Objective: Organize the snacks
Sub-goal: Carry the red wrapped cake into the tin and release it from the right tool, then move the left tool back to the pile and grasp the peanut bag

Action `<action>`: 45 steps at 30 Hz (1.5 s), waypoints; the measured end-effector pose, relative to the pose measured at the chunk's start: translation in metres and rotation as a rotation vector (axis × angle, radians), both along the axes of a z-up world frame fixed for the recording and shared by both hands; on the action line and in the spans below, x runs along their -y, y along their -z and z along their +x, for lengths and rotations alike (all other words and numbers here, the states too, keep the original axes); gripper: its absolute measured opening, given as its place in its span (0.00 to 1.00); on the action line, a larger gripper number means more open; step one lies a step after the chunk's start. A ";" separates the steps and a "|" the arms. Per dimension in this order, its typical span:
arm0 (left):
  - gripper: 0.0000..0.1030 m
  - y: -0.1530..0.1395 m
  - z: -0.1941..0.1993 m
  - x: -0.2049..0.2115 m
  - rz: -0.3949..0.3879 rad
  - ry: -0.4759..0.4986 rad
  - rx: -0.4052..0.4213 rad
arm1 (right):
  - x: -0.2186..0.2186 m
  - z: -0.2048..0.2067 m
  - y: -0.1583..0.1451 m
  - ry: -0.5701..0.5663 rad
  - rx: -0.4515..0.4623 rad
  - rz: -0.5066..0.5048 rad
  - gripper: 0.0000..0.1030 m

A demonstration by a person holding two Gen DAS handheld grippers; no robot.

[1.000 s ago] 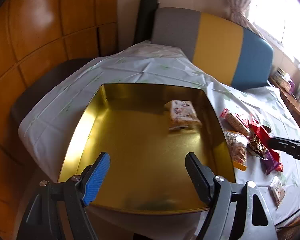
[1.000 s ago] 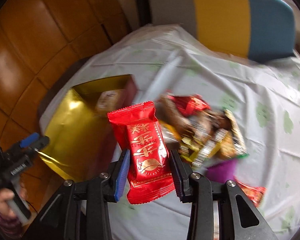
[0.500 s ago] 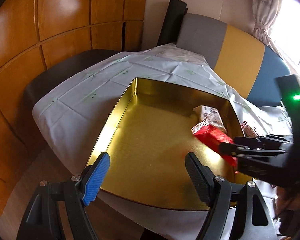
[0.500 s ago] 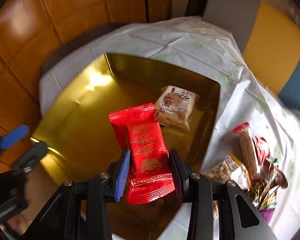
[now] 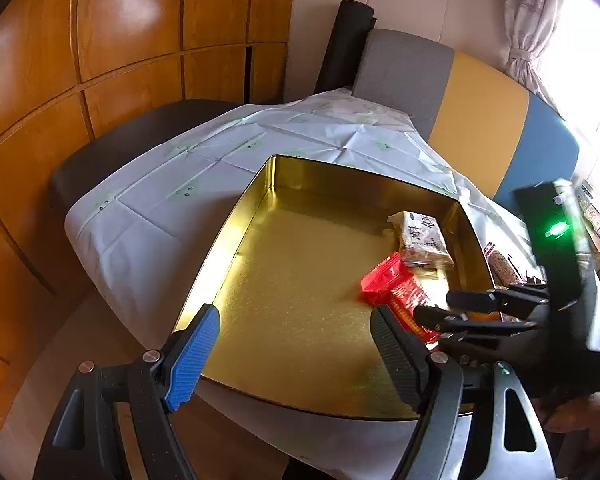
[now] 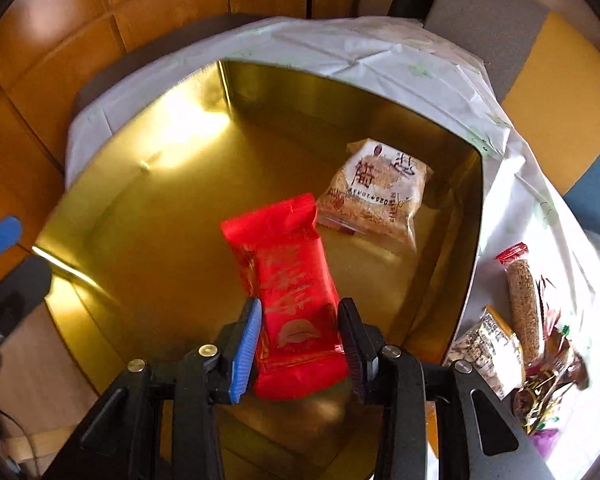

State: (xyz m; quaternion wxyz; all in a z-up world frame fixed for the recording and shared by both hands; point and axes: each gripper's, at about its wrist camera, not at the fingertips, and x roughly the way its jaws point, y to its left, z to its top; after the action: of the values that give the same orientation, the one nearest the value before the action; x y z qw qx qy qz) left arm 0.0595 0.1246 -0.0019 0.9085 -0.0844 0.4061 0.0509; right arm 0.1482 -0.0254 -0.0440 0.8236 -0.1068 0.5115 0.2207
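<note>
A gold tin lies open on the white tablecloth, with a beige snack packet in its far right corner. My right gripper hangs over the tin's right side with its jaws opening. A red snack packet is blurred between them and slipping down towards the tin floor, just in front of the beige packet. From the left wrist the red packet shows at the tips of the right gripper. My left gripper stands open and empty above the tin's near edge.
Several loose snack packets are heaped on the tablecloth right of the tin. A grey, yellow and blue chair back stands behind the table. Wooden wall panels and a dark seat are on the left.
My right gripper carried the red packet from over the snack pile to above the tin, and the packet now slips in the jaws. The left gripper shifted a little along the tin's near edge.
</note>
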 end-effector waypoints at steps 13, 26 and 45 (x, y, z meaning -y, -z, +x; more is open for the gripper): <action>0.69 -0.008 -0.003 0.031 -0.015 0.124 0.018 | 0.115 -0.039 -0.051 0.188 0.140 0.137 0.55; 0.59 -0.033 0.004 0.137 0.053 0.577 0.015 | 0.267 -0.076 -0.031 0.414 0.090 0.024 0.61; 0.59 0.021 0.098 0.277 0.271 0.884 -0.298 | 0.341 -0.079 -0.027 0.570 0.087 0.152 0.67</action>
State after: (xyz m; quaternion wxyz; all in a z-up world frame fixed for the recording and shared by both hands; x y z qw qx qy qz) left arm 0.1578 -0.1521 -0.0227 0.7778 0.2235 0.5185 -0.2761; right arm 0.0694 -0.3664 -0.0172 0.8791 0.0938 0.4672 0.0136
